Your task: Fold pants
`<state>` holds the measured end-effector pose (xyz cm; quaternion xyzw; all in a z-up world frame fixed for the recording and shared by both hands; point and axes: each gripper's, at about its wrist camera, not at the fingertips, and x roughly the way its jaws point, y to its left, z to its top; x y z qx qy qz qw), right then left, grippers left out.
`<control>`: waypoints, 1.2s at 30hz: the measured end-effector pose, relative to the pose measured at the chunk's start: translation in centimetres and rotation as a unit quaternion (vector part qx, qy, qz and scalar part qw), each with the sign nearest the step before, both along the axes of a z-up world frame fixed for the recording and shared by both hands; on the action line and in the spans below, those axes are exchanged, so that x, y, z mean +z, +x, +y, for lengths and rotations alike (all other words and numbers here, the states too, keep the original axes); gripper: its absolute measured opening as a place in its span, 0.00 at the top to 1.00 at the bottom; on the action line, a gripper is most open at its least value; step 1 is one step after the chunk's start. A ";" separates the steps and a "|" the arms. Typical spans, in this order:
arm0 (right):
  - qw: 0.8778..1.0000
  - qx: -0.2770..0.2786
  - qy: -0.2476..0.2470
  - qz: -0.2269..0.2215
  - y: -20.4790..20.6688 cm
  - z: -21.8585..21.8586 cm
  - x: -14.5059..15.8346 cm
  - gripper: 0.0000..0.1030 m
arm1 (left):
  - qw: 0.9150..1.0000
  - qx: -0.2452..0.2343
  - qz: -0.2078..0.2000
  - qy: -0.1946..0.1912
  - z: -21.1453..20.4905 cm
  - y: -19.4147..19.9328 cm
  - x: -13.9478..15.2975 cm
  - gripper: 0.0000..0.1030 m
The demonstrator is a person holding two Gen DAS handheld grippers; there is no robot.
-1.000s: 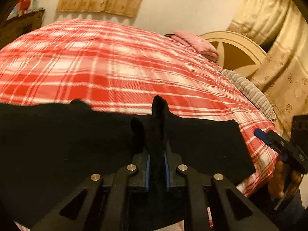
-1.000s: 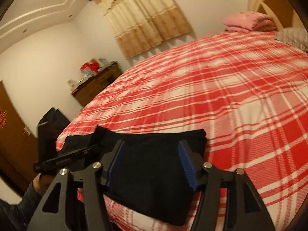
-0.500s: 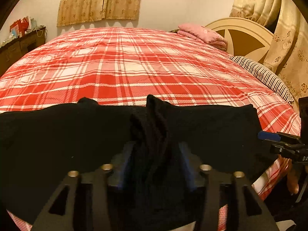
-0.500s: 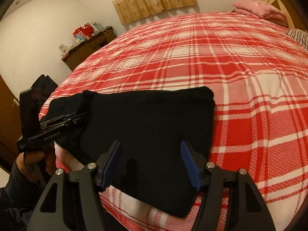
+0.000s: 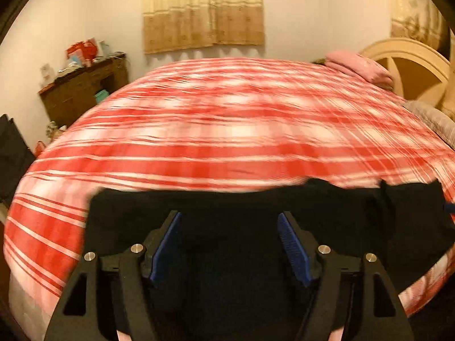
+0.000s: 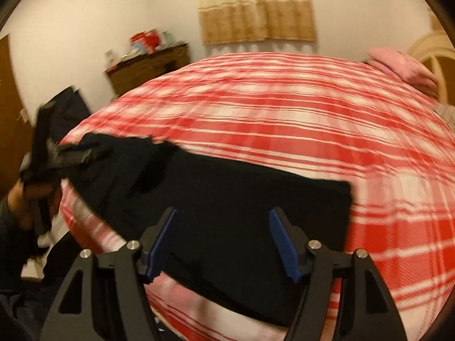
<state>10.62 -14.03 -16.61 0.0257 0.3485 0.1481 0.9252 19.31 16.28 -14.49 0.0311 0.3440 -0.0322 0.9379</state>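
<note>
Black pants (image 5: 256,213) lie folded flat on the red plaid bed (image 5: 227,130), close to its front edge. My left gripper (image 5: 229,227) hovers over their left part. Its jaws are opening, and no cloth is pinched between the blue pads (image 5: 167,244). In the right wrist view the same pants (image 6: 241,193) stretch from left to right. My right gripper (image 6: 223,227) hangs above their right half, its jaws opening and holding nothing. The left gripper (image 6: 93,152) shows blurred at the pants' left end, carried by a hand (image 6: 25,196).
A wooden dresser (image 5: 82,91) with red items on top stands at the back left. A pink folded blanket (image 5: 361,65) lies by the cream headboard (image 5: 412,65) at the back right. A dark object (image 5: 11,147) stands left of the bed.
My left gripper let go of the pinched fold of pants, spread its jaws and swung left. The right gripper's jaws widened slightly and it shifted over the pants.
</note>
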 end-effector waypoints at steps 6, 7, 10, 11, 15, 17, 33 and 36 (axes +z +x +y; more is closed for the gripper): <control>0.995 0.093 -0.025 -0.015 2.3 6.8 -0.4 0.32 | 0.996 0.072 0.002 0.055 7.3 0.0 -0.4 0.31; 0.995 0.097 -0.027 -0.016 2.5 7.6 -0.5 0.32 | 0.996 0.078 0.008 0.048 8.3 -0.1 -0.8 0.31; 0.993 0.116 -0.024 -0.007 4.1 10.1 -1.1 0.30 | 0.995 0.096 0.029 0.022 11.1 -0.2 -2.7 0.31; 0.992 0.124 -0.028 0.004 4.7 10.9 -1.6 0.30 | 0.995 0.096 0.031 0.016 11.4 -0.2 -3.1 0.31; 0.988 0.135 -0.060 0.053 6.3 12.9 -4.3 0.27 | 0.995 0.093 0.017 -0.032 12.2 -0.7 -4.0 0.26; 0.986 0.145 -0.069 0.041 5.8 13.4 -4.3 0.21 | 0.996 0.078 0.010 -0.034 11.8 -0.4 -4.2 0.24; 0.994 0.109 -0.011 0.003 2.4 9.3 -2.9 0.21 | 0.997 0.027 0.035 -0.055 10.7 -0.2 -3.2 0.75; 0.996 0.094 0.008 0.010 2.7 8.4 -2.7 0.21 | 0.995 0.030 0.029 -0.086 10.8 -0.7 -2.3 0.77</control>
